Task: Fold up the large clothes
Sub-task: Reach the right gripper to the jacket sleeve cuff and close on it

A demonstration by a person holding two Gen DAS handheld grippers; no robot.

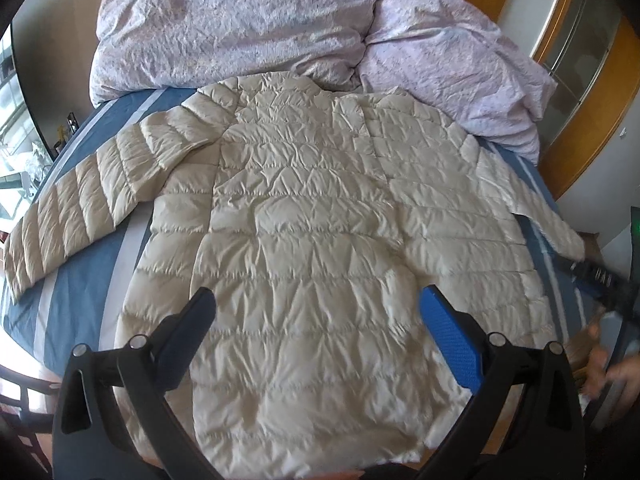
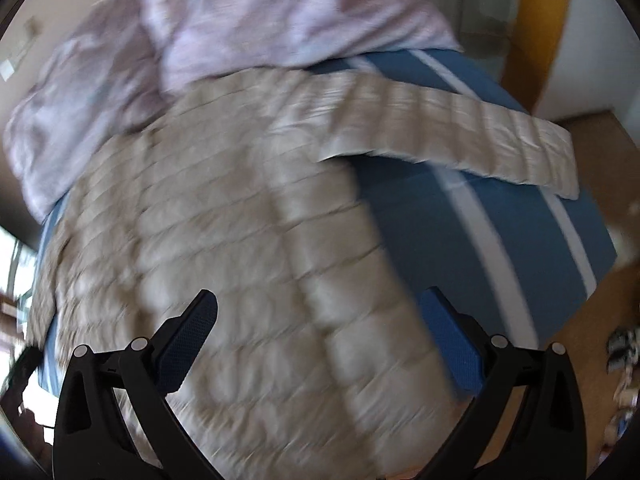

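Observation:
A cream quilted puffer jacket (image 1: 312, 216) lies spread flat on the bed, back side up, collar toward the far pillows, hem toward me. Its left sleeve (image 1: 76, 200) stretches out to the left edge. In the blurred right wrist view the jacket (image 2: 240, 248) fills the middle and its right sleeve (image 2: 460, 136) reaches out over the blue sheet. My left gripper (image 1: 320, 312) hovers open above the lower back of the jacket, nothing between its fingers. My right gripper (image 2: 320, 316) is open too, above the jacket's lower right part. The right gripper's body (image 1: 600, 280) shows blurred at the right edge of the left wrist view.
The bed has a blue sheet with pale stripes (image 1: 88, 300). A crumpled lilac duvet and pillows (image 1: 248, 24) are piled at the head of the bed. A wooden-framed cabinet (image 1: 580, 80) stands at the right. A hand (image 1: 612, 368) shows at the right edge. Wooden floor (image 2: 592, 320) lies beside the bed.

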